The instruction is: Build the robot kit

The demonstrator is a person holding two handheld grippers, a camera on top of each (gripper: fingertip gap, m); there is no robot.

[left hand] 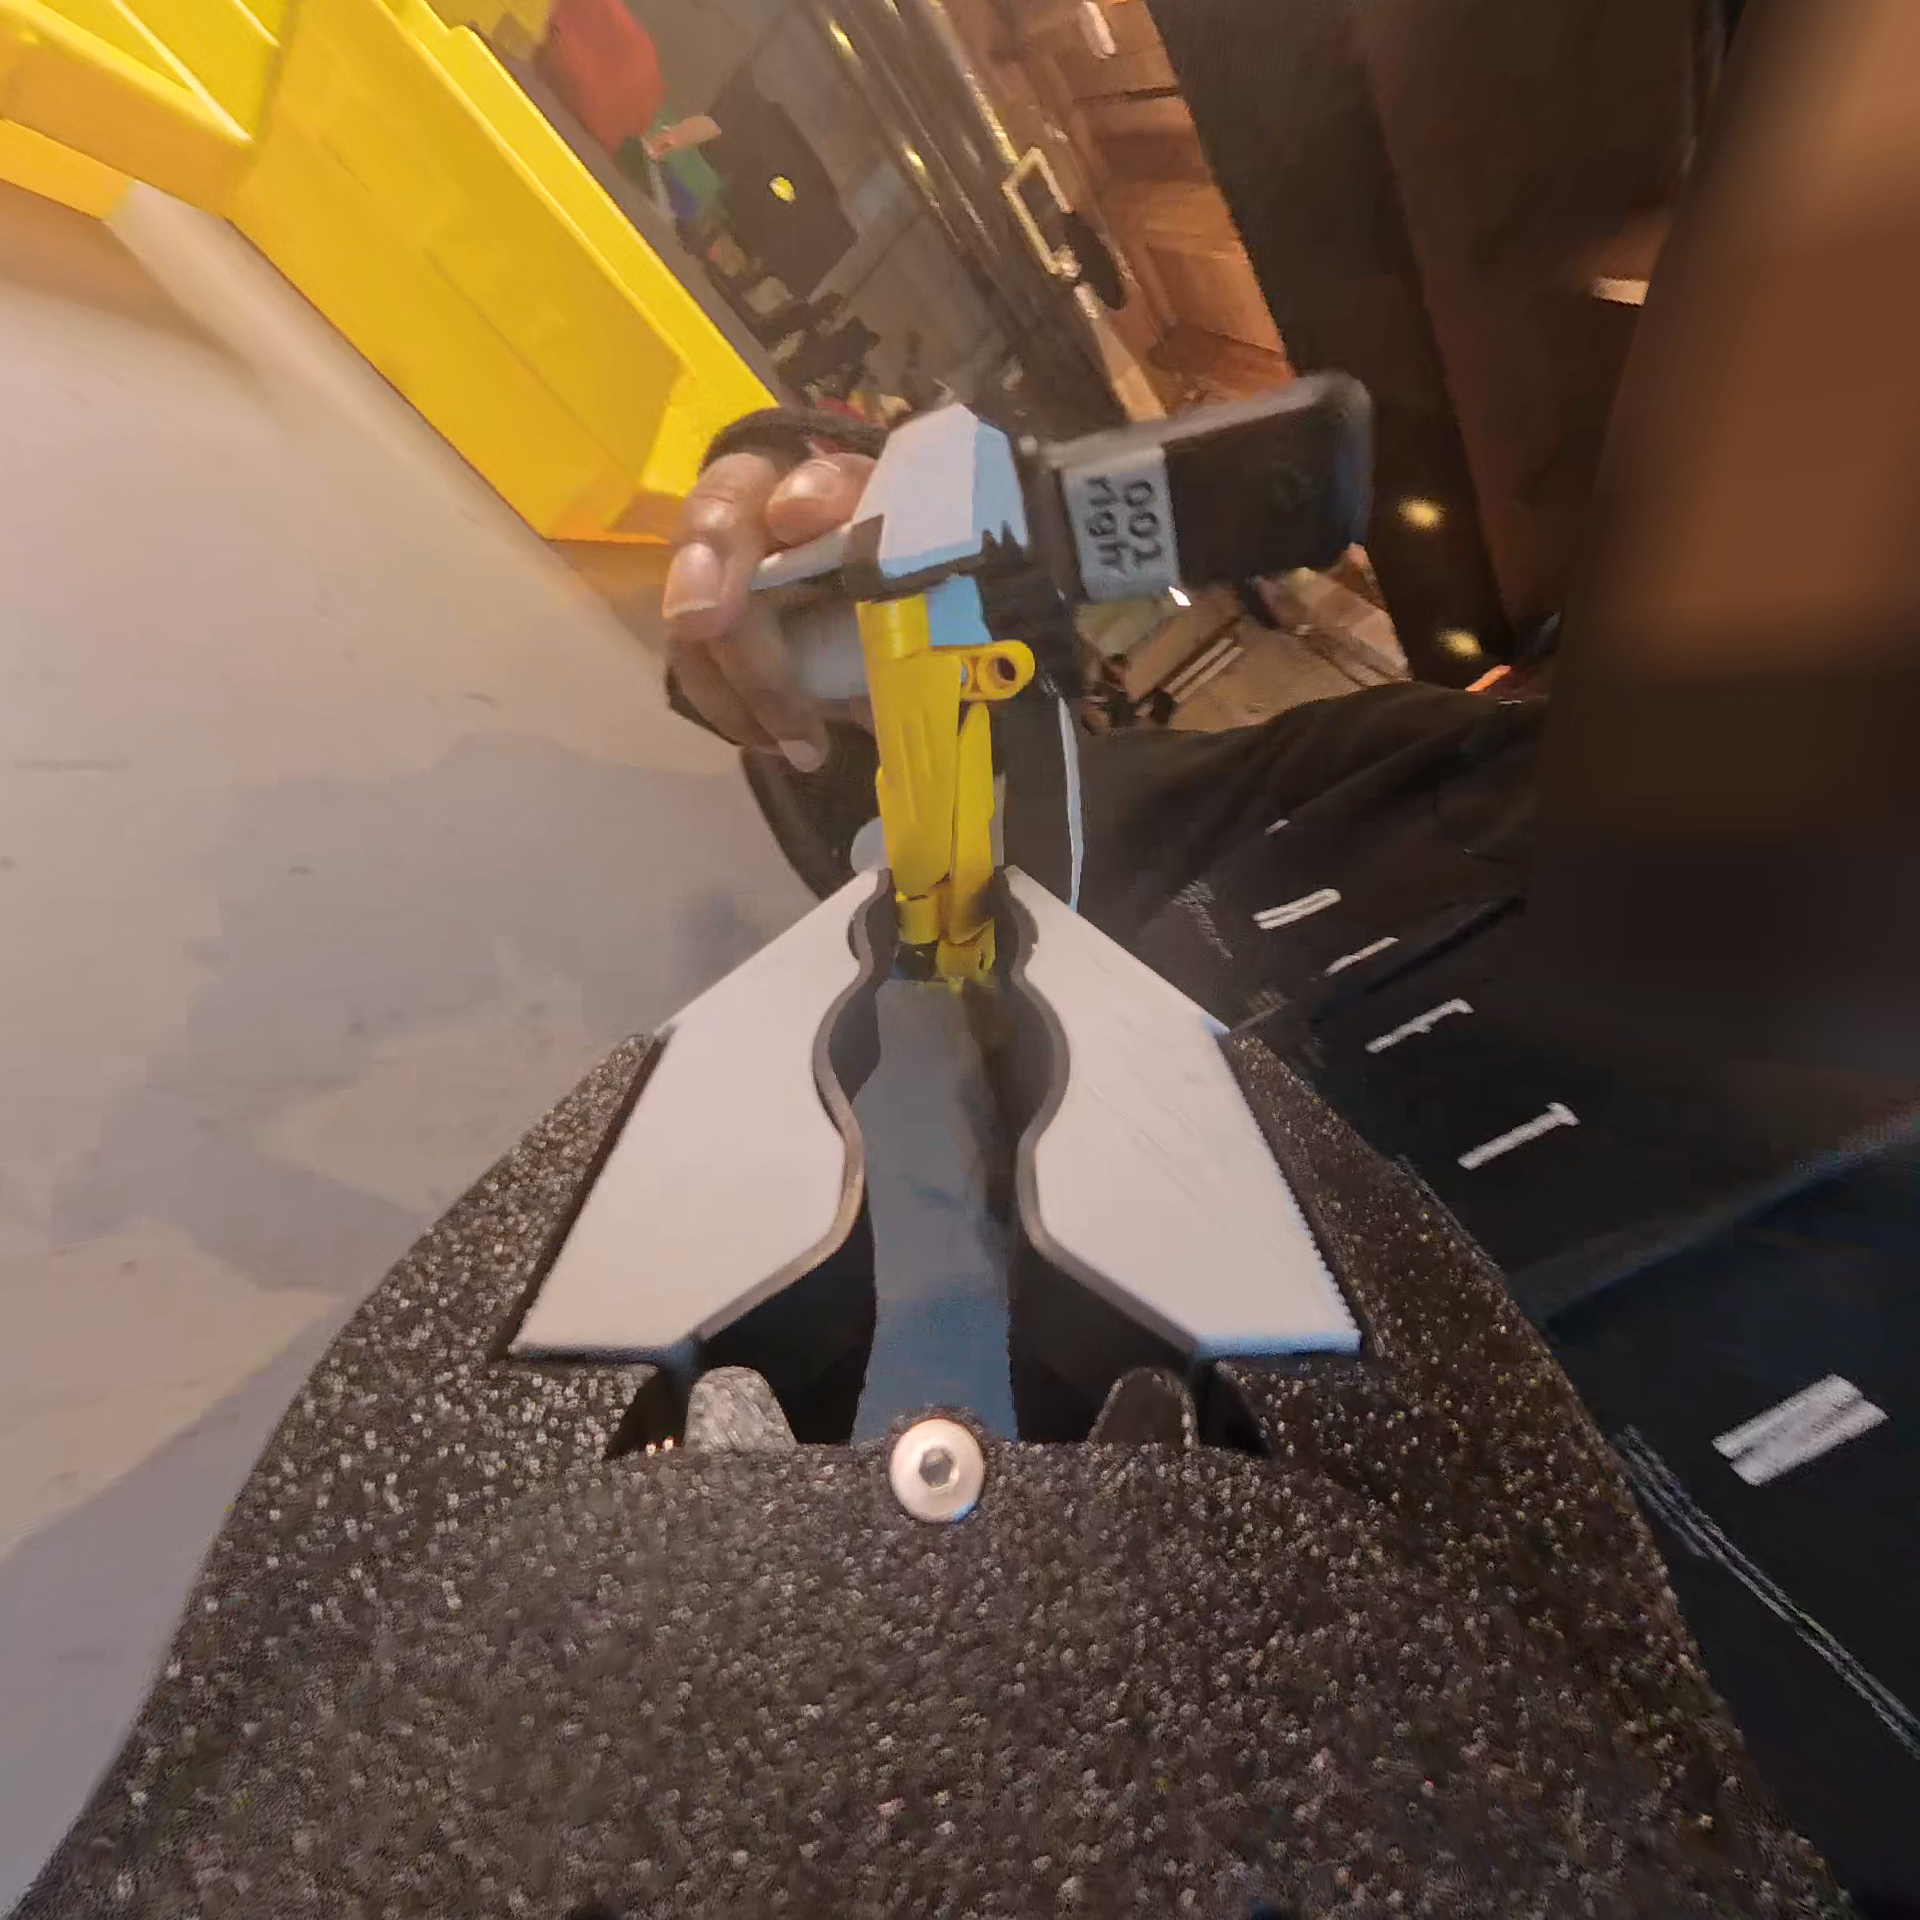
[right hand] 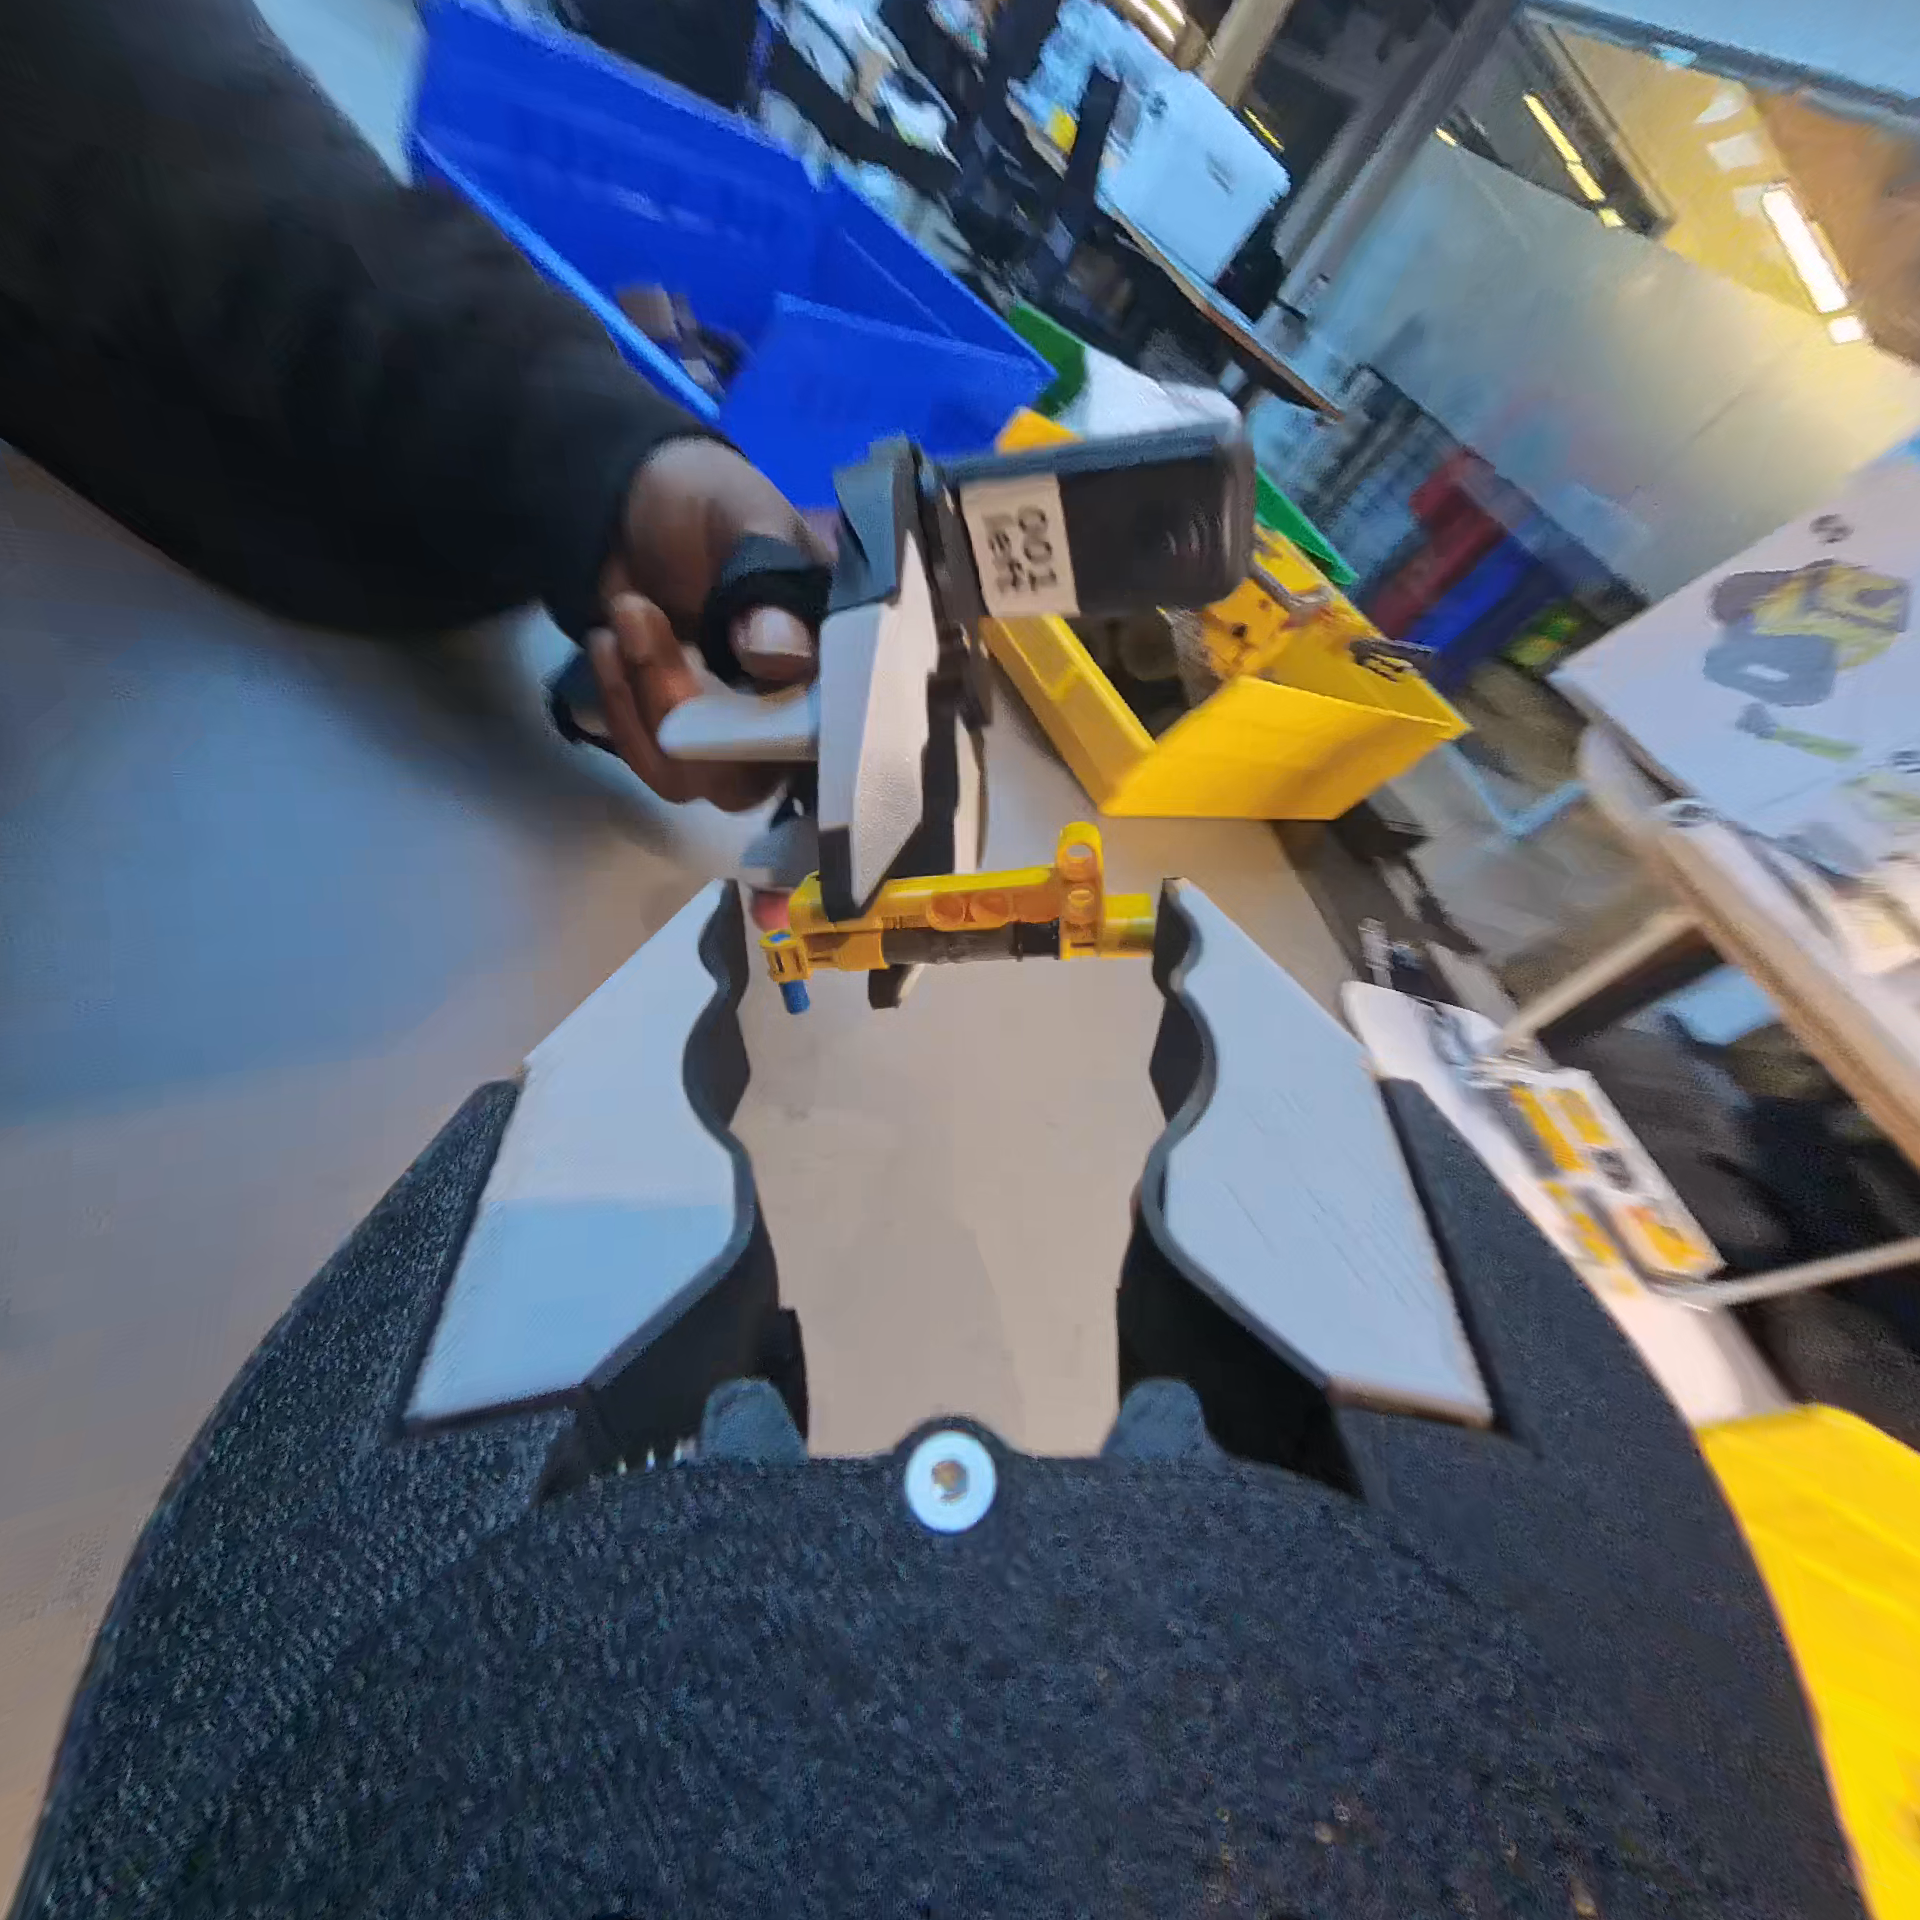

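The left gripper [left hand: 940, 914] is clenched on the near end of a yellow brick assembly [left hand: 935, 769], its grey fingers [left hand: 727, 1122] nearly meeting around the piece. In the right wrist view the same gripper [right hand: 873, 914] comes in from the left, held by a hand [right hand: 696, 634] in a black sleeve [right hand: 291, 364], and pinches the assembly [right hand: 966, 920] near its left end, where a blue pin [right hand: 795, 997] sticks out.

The right gripper [right hand: 951, 935] stands wide apart, released. The assembly's right end lies just beside its right finger [right hand: 1299, 1174]; whether they touch I cannot tell. The left finger [right hand: 613, 1174] is clear of the piece.

The assembly is held above a pale table [right hand: 956, 1195]. Farther off on the table sit a yellow bin [right hand: 1278, 758] and a blue bin [right hand: 831, 343]; printed sheets [right hand: 1558, 1153] lie at the right.
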